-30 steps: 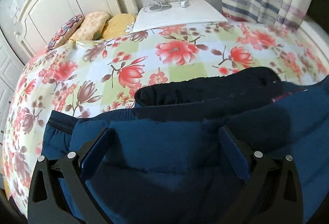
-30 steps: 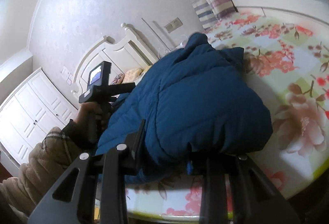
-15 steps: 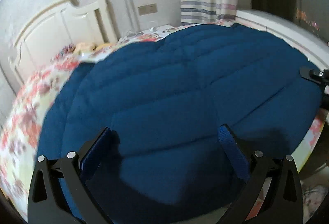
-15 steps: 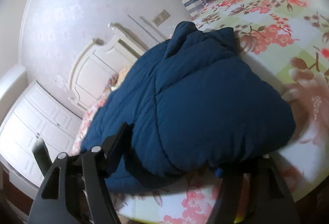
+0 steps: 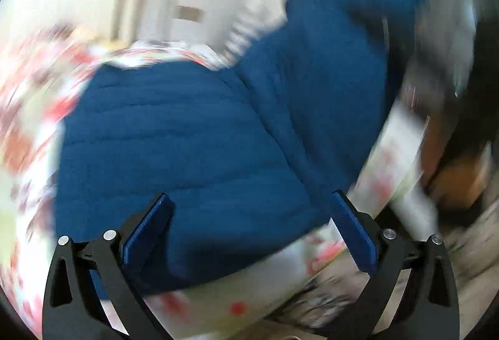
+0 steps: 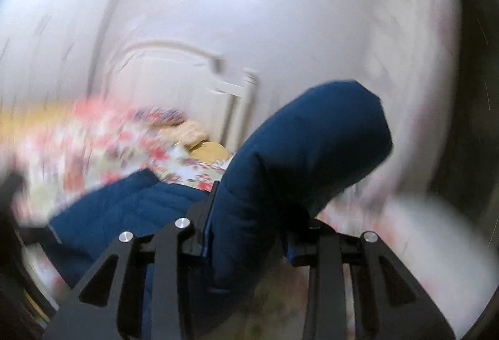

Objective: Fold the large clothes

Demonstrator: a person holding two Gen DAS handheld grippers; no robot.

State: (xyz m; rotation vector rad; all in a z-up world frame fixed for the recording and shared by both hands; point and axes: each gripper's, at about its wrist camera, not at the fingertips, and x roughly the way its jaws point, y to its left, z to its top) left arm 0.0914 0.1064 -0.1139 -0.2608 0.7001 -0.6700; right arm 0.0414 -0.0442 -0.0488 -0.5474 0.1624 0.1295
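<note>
— Right gripper (image 6: 249, 221): closing on a thick roll of the blue padded jacket (image 6: 299, 153), lifted off the floral bedspread (image 6: 93, 146).
— Left gripper (image 5: 249, 230): spread wide, pinching nothing; jacket (image 5: 193, 134) bulging between, bulk on the bed near its edge.
— Likely trouble?
— Slippery puffy fabric; possibly squeezing out mid-swing.
— Or sliding off the edge, unpinned.

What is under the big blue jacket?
The jacket lies on the flowery bed sheet, which shows all around it. Whatever is right beneath the jacket is covered.
</note>
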